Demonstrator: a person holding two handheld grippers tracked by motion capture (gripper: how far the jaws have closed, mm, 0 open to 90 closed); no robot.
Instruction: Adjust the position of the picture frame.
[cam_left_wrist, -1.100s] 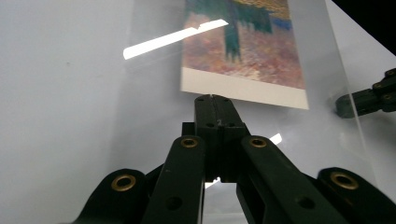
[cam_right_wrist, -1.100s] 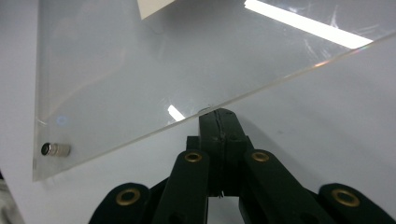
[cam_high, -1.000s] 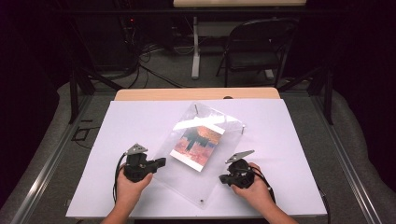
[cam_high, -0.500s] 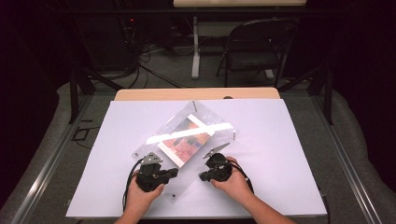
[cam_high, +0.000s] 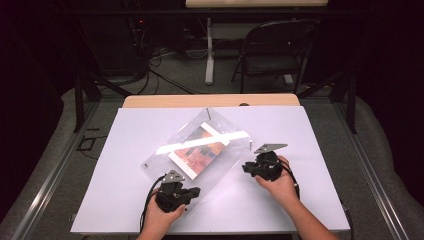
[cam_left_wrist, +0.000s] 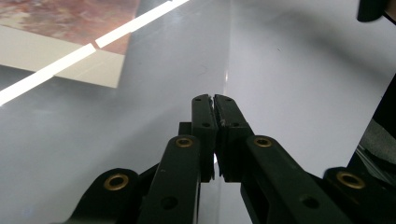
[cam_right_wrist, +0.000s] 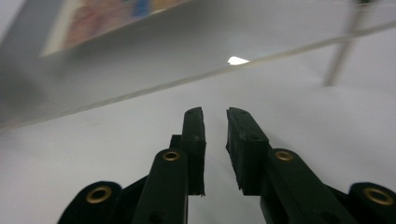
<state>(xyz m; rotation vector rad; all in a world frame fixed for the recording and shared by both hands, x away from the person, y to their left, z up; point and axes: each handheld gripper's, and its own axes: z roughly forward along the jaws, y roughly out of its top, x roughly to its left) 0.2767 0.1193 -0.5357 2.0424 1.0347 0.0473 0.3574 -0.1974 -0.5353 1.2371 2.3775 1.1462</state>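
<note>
Pinching the near edge of one clear acrylic sheet (cam_high: 200, 150) with our left tool (cam_high: 192, 192), while our right tool (cam_high: 246, 167) stands just off its right corner.

From above we count two tools, one sheet and one reddish picture (cam_high: 200, 150) under it, all on the white counter (cam_high: 310, 130), the sheet lying askew across the middle. Our left tool's own view shows what the high view cannot: its jaws pressed together on the sheet's thin edge (cam_left_wrist: 219, 107), with the picture (cam_left_wrist: 70, 28) beyond at upper left. Our right tool's view shows its jaws apart with nothing between them, having just been opening, and the sheet's edge (cam_right_wrist: 187, 79) running across ahead of the tips.
</note>
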